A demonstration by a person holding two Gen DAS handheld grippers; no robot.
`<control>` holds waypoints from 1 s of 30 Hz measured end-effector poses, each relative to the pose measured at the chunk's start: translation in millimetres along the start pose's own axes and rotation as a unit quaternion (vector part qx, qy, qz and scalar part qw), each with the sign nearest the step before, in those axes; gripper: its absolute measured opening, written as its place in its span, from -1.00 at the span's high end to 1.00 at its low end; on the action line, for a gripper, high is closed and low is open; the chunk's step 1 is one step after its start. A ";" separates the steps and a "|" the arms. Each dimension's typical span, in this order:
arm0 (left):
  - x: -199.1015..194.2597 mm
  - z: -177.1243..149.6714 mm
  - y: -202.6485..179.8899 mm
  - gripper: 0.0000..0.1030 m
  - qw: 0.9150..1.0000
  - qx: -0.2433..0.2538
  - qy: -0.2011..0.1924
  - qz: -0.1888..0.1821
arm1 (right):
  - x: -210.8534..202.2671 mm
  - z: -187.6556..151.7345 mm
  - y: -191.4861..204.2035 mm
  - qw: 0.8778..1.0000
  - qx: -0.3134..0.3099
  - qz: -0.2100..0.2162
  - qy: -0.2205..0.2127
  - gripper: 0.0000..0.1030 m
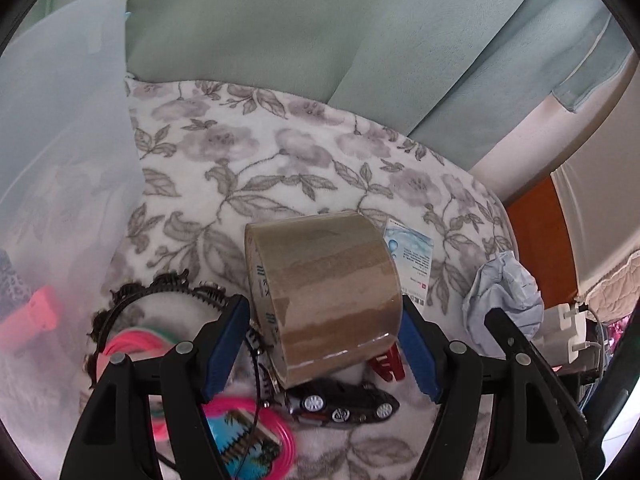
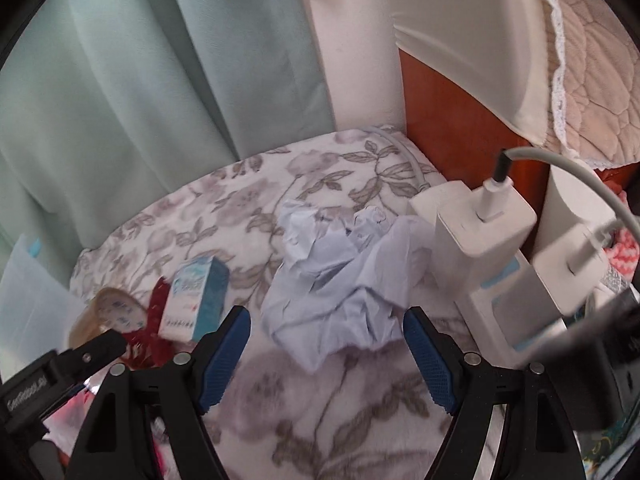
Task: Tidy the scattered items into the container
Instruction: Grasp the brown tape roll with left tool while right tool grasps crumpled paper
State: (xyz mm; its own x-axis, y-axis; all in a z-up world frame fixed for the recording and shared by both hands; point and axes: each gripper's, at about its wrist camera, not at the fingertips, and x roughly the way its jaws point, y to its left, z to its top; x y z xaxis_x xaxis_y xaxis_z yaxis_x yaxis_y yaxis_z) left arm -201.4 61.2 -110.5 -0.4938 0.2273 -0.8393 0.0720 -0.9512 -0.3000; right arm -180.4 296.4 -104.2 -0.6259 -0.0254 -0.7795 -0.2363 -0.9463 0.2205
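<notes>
My left gripper (image 1: 322, 306) is shut on a brown packing tape roll (image 1: 324, 280), its blue pads on the roll's two flat sides, holding it above the floral blanket (image 1: 248, 152). The translucent plastic container (image 1: 60, 160) stands to its left. My right gripper (image 2: 327, 314) is open, and a crumpled pale blue paper (image 2: 340, 276) lies just beyond its fingertips, untouched. A small blue-and-white box (image 2: 200, 296) and a red clip (image 2: 158, 320) lie to the left of the paper. The tape roll (image 2: 106, 312) shows again at the left edge of the right wrist view.
Under the held roll lie a dark toy car (image 1: 344, 402), a black headband (image 1: 160, 292), pink rings (image 1: 136, 344) and a picture card (image 1: 244, 440). White chargers with cables (image 2: 480, 232) crowd the right, by an orange-brown wooden panel (image 2: 452, 112). Green curtains (image 1: 280, 28) hang behind.
</notes>
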 end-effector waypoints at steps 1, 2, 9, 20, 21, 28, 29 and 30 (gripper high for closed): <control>2.2 1.0 0.6 -0.45 1.000 0.001 0.000 -0.001 | 3.6 1.3 0.6 1.000 0.001 -0.002 -0.001 -0.59; 4.9 2.6 1.1 -0.45 1.000 -0.002 0.001 -0.001 | 7.2 2.6 1.1 1.000 0.001 -0.005 -0.002 -0.59; 21.5 11.7 0.7 -0.45 1.000 -0.011 0.007 0.006 | 30.5 8.1 0.6 1.000 0.020 -0.008 0.004 -0.59; 31.7 17.5 8.1 -0.45 0.999 -0.039 -0.008 0.012 | 45.8 8.3 5.5 0.999 0.023 -0.029 0.000 -0.60; 30.4 17.6 8.7 -0.45 0.999 -0.039 -0.009 0.013 | 46.0 8.3 5.9 0.999 0.021 -0.031 -0.001 -0.58; 17.3 16.3 8.6 -0.10 0.999 -0.037 -0.021 0.010 | 39.3 9.8 1.3 0.999 0.030 -0.022 0.000 -0.34; 15.0 15.7 7.6 -0.04 0.999 -0.035 -0.022 0.009 | 37.9 9.8 1.0 0.999 0.032 -0.021 0.001 -0.33; 12.7 14.3 7.0 -0.04 0.999 -0.035 -0.020 0.006 | 36.5 9.7 0.8 0.999 0.033 -0.019 0.002 -0.32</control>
State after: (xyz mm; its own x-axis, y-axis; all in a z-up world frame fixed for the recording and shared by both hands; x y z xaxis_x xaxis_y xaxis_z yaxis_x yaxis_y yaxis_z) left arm -219.5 54.5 -116.8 -0.5266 0.2070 -0.8245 0.1366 -0.9367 -0.3225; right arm -210.6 297.9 -126.7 -0.6128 0.0097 -0.7902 -0.3087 -0.9234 0.2281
